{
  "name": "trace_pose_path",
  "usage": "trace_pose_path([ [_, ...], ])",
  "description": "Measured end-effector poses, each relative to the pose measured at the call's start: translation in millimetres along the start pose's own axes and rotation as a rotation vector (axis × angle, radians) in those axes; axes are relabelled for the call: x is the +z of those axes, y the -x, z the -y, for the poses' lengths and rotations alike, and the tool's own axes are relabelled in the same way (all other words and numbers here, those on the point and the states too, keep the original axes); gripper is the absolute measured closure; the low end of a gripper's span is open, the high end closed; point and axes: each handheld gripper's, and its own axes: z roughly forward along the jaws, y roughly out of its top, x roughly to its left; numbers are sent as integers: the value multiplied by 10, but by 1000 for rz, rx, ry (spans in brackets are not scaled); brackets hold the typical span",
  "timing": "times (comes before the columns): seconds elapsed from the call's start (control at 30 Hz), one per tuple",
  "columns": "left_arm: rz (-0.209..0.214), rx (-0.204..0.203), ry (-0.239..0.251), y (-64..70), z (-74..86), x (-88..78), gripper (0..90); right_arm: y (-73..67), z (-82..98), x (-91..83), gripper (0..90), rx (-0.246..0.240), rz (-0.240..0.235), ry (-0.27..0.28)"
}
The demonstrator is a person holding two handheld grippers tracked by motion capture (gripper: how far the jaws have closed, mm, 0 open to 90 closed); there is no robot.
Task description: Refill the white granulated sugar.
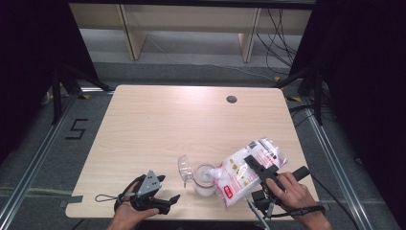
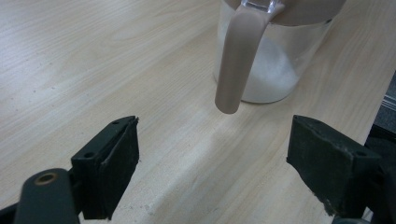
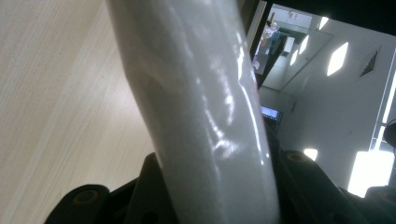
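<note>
Right claw (image 1: 256,167) clamps a bag (image 1: 246,173) of white grain, tilted with its low end at the jar (image 1: 205,179) mouth. In the right gripper view the bag (image 3: 205,112) bulges between the jaws and hides both pads; the print on it is too small to read in the high view. Jar sits on the surface (image 1: 191,120) near the front edge, lid (image 1: 184,167) flipped open to its left, white fill at the bottom. Left claw (image 1: 163,191) rests left of the jar, jaws wide apart, nothing held. In the left gripper view the jar (image 2: 275,60) top is cut off; a beige strap (image 2: 236,65) hangs down its front.
</note>
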Motion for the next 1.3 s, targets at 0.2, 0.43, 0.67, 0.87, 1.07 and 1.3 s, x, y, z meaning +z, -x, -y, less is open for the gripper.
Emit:
trace_pose_path([
  [0.2, 2, -2, -2, 3, -2, -5, 165, -7, 1, 2, 703, 0, 11, 3],
  [0.43, 0, 1, -5, 1, -2, -6, 165, 12, 4, -7, 703, -8, 1, -12],
  [0.67, -2, 9, -1, -8, -1, -1, 165, 6, 1, -3, 703, 0, 13, 4],
  [0.87, 1, 4, 4, -4, 0, 2, 165, 6, 4, -3, 703, -1, 12, 3],
  [1.07, 0, 5, 3, -5, 0, 1, 165, 8, 2, -6, 703, 9, 11, 4],
  [1.3, 1, -2, 5, 1, 1, 3, 165, 30, 7, -5, 704, -5, 26, 22],
])
